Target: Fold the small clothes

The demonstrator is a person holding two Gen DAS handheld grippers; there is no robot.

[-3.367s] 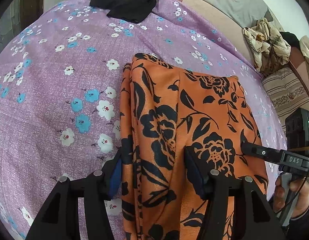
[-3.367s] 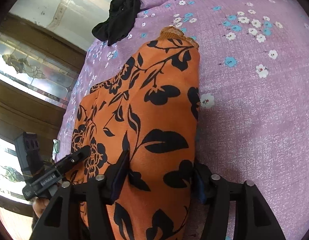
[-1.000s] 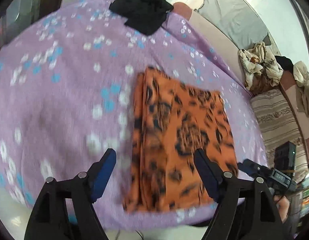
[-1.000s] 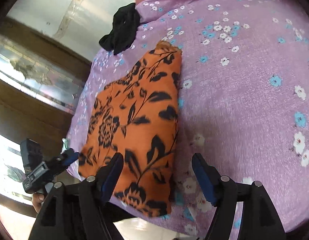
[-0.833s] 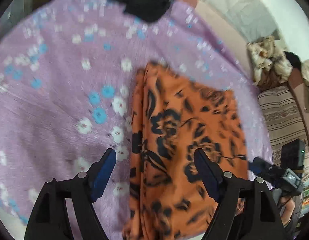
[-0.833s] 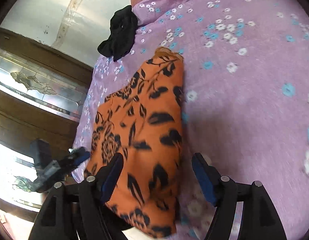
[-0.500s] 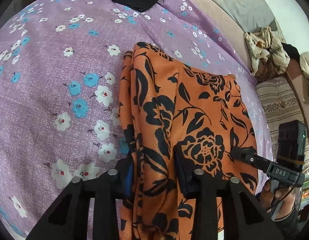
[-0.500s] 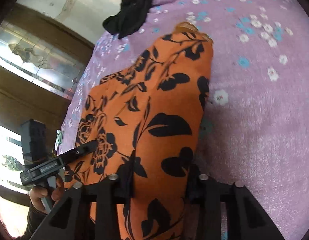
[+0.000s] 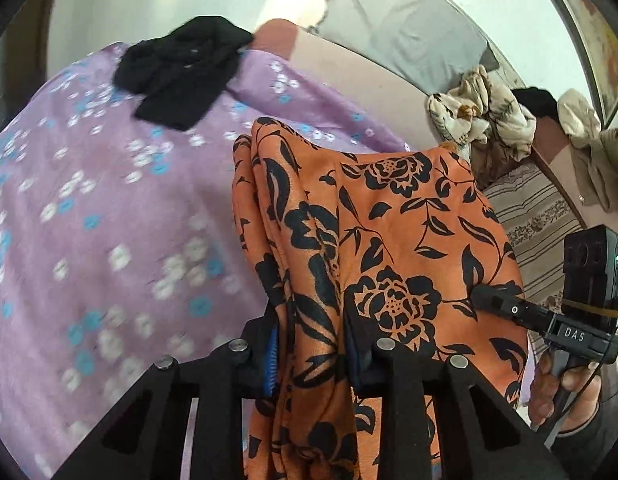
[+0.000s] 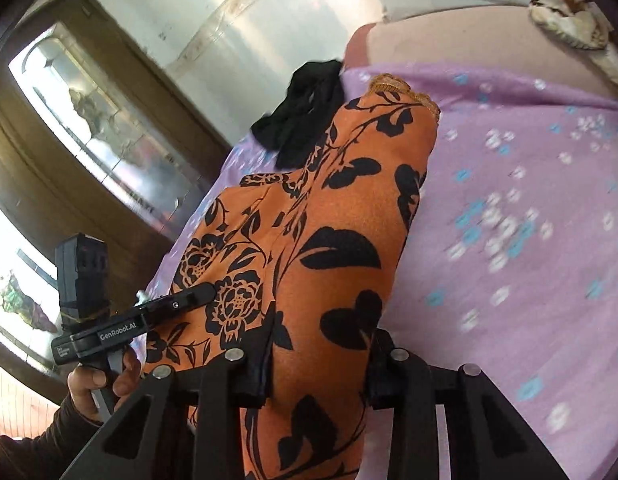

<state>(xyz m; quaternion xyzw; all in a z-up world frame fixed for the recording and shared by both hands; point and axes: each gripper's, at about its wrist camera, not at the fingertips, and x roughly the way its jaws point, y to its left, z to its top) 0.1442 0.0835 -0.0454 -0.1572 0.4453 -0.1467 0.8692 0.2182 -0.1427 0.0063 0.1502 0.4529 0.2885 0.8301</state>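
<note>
Across the bed, a purple sheet (image 9: 109, 240) with small white and blue flowers covers the mattress. Over its near part hangs the orange cloth (image 9: 389, 240) printed with black flowers, folded lengthwise, its near end raised off the sheet between the two claws and its far end trailing toward the black garment (image 9: 181, 76) bunched at the sheet's far edge. Beige cloths (image 9: 481, 116) lie heaped to the right. Left claw (image 9: 309, 352) has just been closing and now pinches the cloth's left folded edge; right claw (image 10: 321, 360) has likewise been closing and clamps the right edge, each held by a hand (image 10: 97, 384).
</note>
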